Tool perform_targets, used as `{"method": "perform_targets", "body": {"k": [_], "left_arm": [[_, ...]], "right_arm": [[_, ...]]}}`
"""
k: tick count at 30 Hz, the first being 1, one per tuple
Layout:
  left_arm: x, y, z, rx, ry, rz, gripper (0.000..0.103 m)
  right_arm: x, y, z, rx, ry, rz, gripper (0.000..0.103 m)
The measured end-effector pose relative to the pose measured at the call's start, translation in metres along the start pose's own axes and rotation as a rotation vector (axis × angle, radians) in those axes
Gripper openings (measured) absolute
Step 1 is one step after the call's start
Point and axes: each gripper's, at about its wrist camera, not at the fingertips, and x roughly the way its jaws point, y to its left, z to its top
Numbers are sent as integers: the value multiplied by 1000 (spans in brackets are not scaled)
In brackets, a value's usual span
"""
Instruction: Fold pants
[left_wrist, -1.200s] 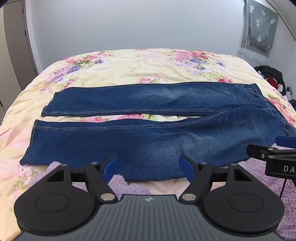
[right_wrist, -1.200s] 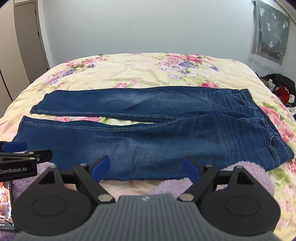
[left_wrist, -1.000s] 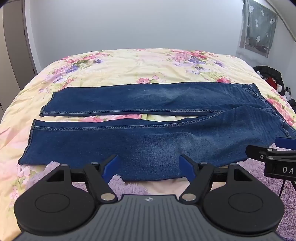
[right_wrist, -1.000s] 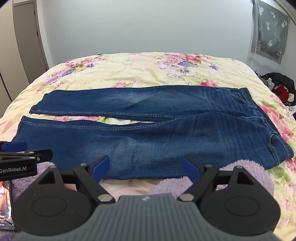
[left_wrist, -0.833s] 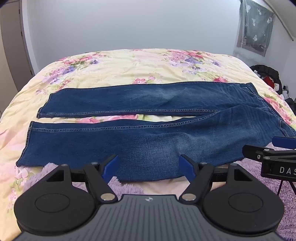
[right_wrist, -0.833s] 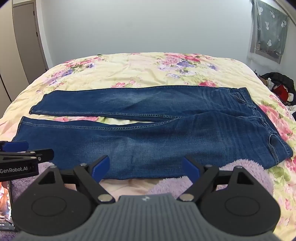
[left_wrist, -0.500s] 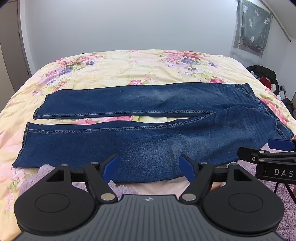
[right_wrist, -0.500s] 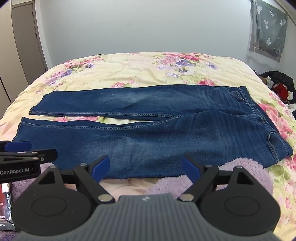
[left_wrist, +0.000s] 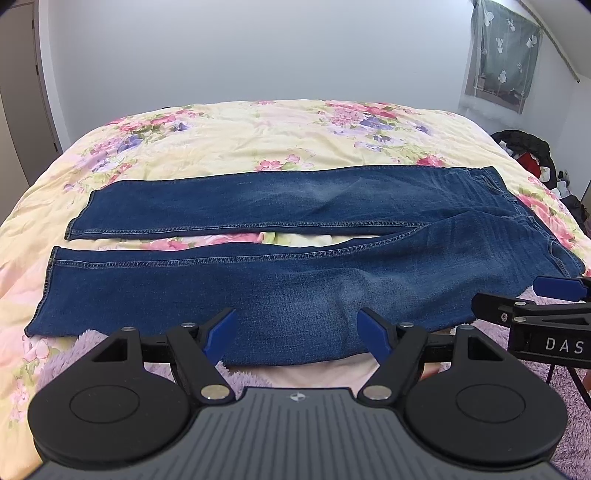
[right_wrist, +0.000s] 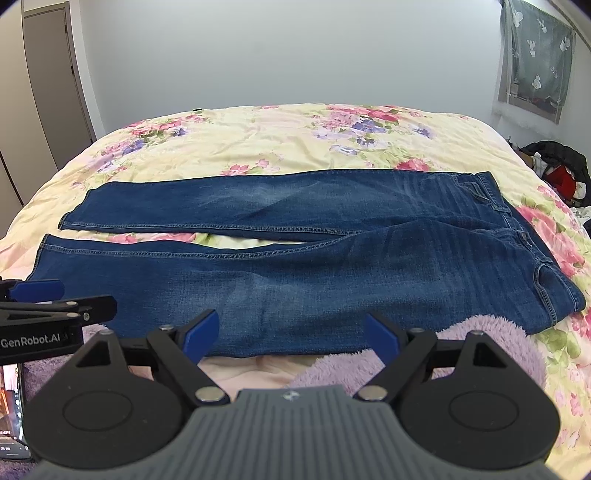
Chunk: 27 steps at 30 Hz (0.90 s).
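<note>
A pair of dark blue jeans (left_wrist: 295, 266) lies flat across the flowered bed, legs pointing left, waistband at the right; it also shows in the right wrist view (right_wrist: 314, 258). The two legs lie side by side with a narrow gap between them. My left gripper (left_wrist: 297, 330) is open and empty, just short of the near leg's lower edge. My right gripper (right_wrist: 291, 332) is open and empty, at the near edge of the jeans further right. Each gripper shows at the side of the other's view, the right one (left_wrist: 535, 314) and the left one (right_wrist: 55, 306).
A yellow floral duvet (left_wrist: 258, 140) covers the bed. A fuzzy purple blanket (right_wrist: 487, 343) lies along the near edge. A pile of dark clothes (right_wrist: 561, 166) sits off the bed's right side. A phone (right_wrist: 11, 406) shows at the lower left. A grey wall stands behind.
Both grippers have drifted slightly; the left view has shifted so the jeans sit a bit further right in it. The jeans have not moved and both grippers stay open.
</note>
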Motion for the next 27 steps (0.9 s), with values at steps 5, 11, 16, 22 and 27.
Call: {"method": "perform_targets", "body": {"k": [5, 11, 16, 22, 27], "left_arm": [[0, -1, 1, -1, 1, 0, 86], [-1, 2, 3, -8, -1, -5, 86], [-1, 3, 3, -9, -2, -10, 86], [0, 3, 3, -13, -2, -11, 86], [0, 3, 2, -13, -4, -8, 86]], "right_arm": [[0, 1, 1, 0, -1, -1, 82], [-1, 4, 2, -7, 1, 1, 82], [-2, 4, 3, -12, 2, 2, 82], [-2, 4, 3, -13, 2, 2, 82], [-4, 4, 3, -14, 1, 5, 82]]}}
